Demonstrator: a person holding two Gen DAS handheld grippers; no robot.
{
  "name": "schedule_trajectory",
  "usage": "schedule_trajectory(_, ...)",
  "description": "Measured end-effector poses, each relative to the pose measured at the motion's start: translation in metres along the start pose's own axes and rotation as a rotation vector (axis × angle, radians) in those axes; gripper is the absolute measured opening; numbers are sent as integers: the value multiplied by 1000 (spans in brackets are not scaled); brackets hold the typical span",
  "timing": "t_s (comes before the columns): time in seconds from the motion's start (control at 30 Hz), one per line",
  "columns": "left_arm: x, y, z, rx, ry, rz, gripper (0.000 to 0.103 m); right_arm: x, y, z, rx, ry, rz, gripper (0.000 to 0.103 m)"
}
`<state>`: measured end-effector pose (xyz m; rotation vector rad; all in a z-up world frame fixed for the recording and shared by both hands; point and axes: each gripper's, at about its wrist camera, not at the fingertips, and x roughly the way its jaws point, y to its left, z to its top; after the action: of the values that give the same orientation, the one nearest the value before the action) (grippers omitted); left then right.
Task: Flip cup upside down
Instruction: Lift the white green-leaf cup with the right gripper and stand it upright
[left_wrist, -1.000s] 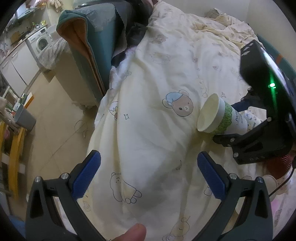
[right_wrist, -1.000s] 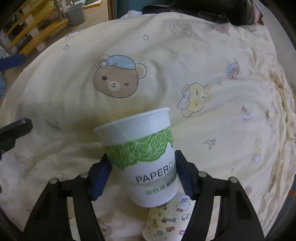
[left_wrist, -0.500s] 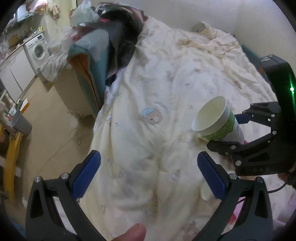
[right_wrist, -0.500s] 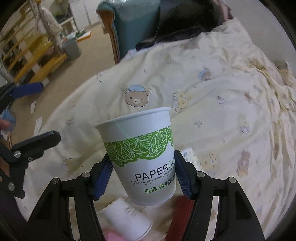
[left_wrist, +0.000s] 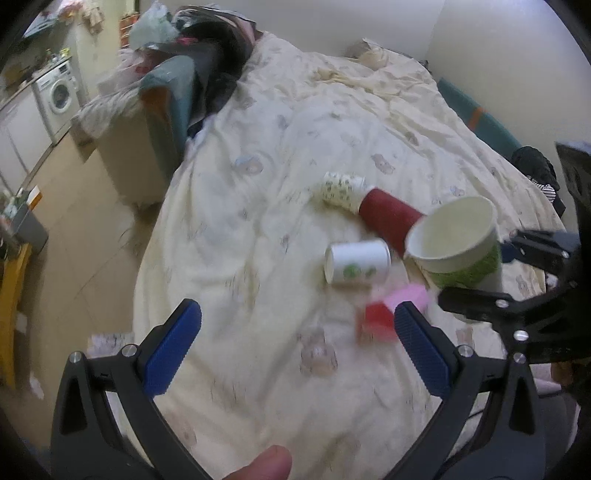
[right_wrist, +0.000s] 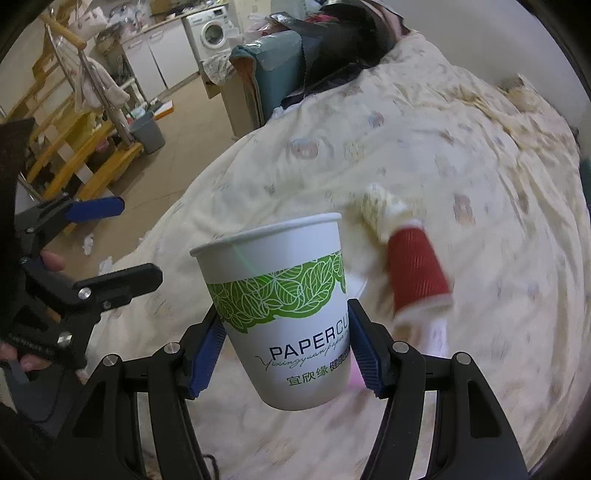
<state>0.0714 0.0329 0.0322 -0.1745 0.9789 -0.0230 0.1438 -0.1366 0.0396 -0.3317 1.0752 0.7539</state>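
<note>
A white paper cup with a green leaf band (right_wrist: 288, 306) is held upright, mouth up, between the blue pads of my right gripper (right_wrist: 286, 354), well above the bed. In the left wrist view the same cup (left_wrist: 458, 251) shows at the right with its open mouth toward me, and my right gripper (left_wrist: 517, 280) is shut around it. My left gripper (left_wrist: 295, 354) is open and empty, lower left of the cup.
Other cups lie on the cream bear-print duvet (left_wrist: 258, 221): a red ribbed cup (left_wrist: 389, 218), a patterned cup (left_wrist: 341, 190), a white cup with green print (left_wrist: 356, 262), a pink cup (left_wrist: 410, 297). Bed edge and floor (left_wrist: 74, 236) lie to the left.
My right gripper has lifted the cup high off the duvet and turned it from lying sideways to upright. Both cameras rose, so the other cups have come into view.
</note>
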Motion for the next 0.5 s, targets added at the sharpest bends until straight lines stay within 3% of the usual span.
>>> schedule_trajectory(0.23, -15, 7, -54, -47, 36, -7, 103, -23, 19, -81, 199, -35, 65, 66)
schedule_trajectory(0.5, -10, 20, -91, -89, 37, 29, 103, -7, 27, -139, 459, -36, 155, 66)
